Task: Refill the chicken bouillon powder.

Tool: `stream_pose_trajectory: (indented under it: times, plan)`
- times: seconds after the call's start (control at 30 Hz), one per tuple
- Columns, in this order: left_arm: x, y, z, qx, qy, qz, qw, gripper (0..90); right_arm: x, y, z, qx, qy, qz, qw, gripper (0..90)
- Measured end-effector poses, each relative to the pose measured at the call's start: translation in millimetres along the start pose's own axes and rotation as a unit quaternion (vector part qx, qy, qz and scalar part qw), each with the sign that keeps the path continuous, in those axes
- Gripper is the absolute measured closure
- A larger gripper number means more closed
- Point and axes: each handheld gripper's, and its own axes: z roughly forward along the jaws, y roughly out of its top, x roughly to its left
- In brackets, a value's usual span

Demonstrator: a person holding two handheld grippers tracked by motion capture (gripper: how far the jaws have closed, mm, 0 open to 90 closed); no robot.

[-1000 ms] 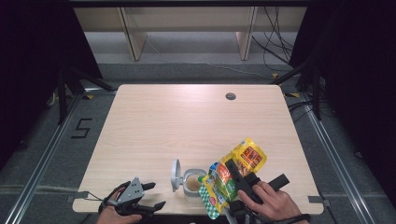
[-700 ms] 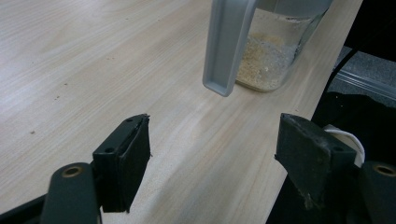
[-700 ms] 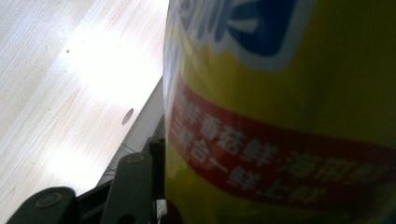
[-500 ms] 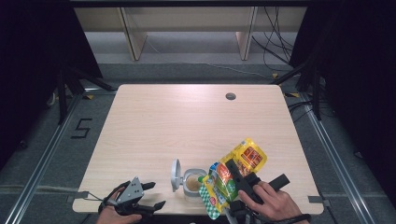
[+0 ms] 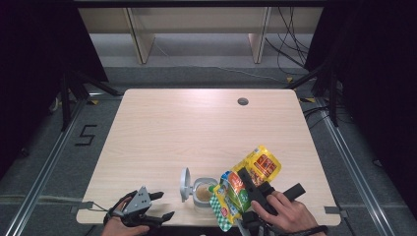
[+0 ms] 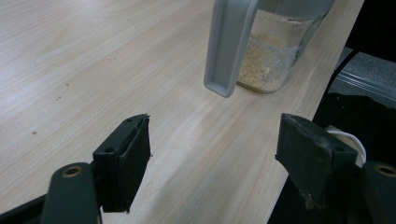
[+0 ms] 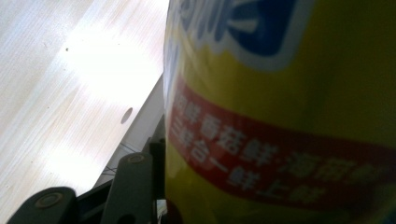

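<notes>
A glass jar [image 5: 201, 192] with pale grains in its bottom stands near the table's front edge, its grey lid [image 5: 185, 184] flipped open to the left. My right gripper [image 5: 244, 185] is shut on a yellow and green snack bag [image 5: 260, 164], tilted with its lower end by the jar's mouth. In the right gripper view the bag [image 7: 289, 116] is close up and one finger [image 7: 133, 186] presses on its side. My left gripper [image 5: 164, 205] rests open at the front left corner. The jar [image 6: 275, 60] and lid [image 6: 229, 46] lie ahead of its empty jaws [image 6: 215, 149].
The wooden table [image 5: 196, 132] has a small round hole [image 5: 243, 102] at its far right. The jar and both hands are close to the table's front edge. Metal rails and dark floor surround the table; shelving legs stand behind it.
</notes>
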Motion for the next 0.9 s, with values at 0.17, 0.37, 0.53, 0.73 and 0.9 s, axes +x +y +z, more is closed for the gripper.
stream_pose_trajectory:
  times: [0.17,0.37,0.53,0.73,0.9]
  plan:
    - [-0.2,-0.1,0.1,0.0,0.0,-0.001,1.0,25.6,-0.3,0.0,-0.1,0.0,-0.001,0.002,1.0,56.2]
    - [0.9,-0.1,-0.2,0.007,0.005,0.008,0.9999,25.6,-0.3,-0.4,-0.5,0.0,-0.002,0.002,1.0,56.2]
    - [-0.4,-0.2,0.2,-0.001,0.002,-0.001,1.0,25.6,-0.3,-0.1,-0.6,-0.001,-0.003,0.0,1.0,56.2]
    - [-0.3,-0.4,0.2,-0.001,0.003,0.001,1.0,25.6,-0.2,0.6,-0.5,-0.003,-0.002,-0.001,1.0,56.2]
    - [0.4,-0.3,0.2,0.002,0.005,0.006,1.0,25.6,-1.1,0.4,-0.5,-0.005,0.004,-0.002,1.0,56.2]
